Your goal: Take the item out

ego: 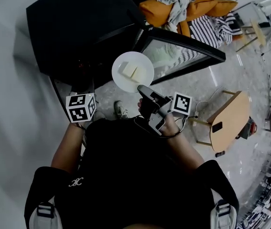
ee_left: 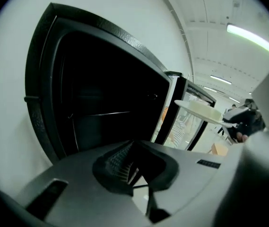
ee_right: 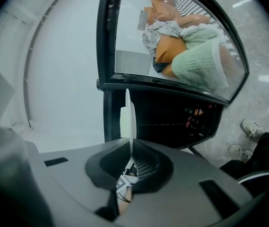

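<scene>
Now the plate (ego: 131, 57) (rim only) sits clamped in the right gripper (ego: 143, 89).

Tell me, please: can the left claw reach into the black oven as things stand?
Probably yes. The oven door stands wide open, and the left claw faces the dark cavity with nothing between them. The plate, gripped by the right claw, is off to the side.
</scene>
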Demonstrator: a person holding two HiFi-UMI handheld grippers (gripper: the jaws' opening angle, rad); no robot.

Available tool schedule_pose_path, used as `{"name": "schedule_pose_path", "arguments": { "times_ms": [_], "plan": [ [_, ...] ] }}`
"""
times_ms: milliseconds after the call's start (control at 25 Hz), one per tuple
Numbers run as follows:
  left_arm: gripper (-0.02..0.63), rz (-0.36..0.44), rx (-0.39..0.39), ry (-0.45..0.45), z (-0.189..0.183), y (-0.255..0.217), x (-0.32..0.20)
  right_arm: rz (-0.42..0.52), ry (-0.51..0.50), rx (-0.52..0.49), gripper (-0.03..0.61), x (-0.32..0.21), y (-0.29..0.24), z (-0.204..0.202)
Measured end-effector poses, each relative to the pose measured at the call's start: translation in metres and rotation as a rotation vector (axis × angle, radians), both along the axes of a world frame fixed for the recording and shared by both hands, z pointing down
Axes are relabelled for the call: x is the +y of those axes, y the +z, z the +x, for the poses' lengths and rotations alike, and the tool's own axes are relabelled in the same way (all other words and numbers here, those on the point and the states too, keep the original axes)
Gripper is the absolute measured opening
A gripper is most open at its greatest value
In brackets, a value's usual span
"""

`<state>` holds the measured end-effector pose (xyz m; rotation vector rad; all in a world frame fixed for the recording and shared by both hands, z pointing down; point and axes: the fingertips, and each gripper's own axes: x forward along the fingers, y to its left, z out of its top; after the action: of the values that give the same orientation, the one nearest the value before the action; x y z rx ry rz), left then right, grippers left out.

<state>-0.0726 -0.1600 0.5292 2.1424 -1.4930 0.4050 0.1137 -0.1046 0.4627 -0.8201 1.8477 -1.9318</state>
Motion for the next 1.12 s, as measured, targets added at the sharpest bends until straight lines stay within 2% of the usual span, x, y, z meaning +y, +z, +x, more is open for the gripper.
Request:
{"name": "schedule_pose_path", "arguments": {
  "times_ms": [400,1120],
  "plan": [
    [0.002,0.079,0.028,0.009,0.001,-0.044,0.018,0.038,-0.001,0.0,0.02,0.014,-0.004,-0.002],
    [0.002,0.084,0.022,0.042,0.006,-0.047,0.016,0.036,0.007,-0.005,0.02,0.014,-0.001,-0.002]
  ]
}}
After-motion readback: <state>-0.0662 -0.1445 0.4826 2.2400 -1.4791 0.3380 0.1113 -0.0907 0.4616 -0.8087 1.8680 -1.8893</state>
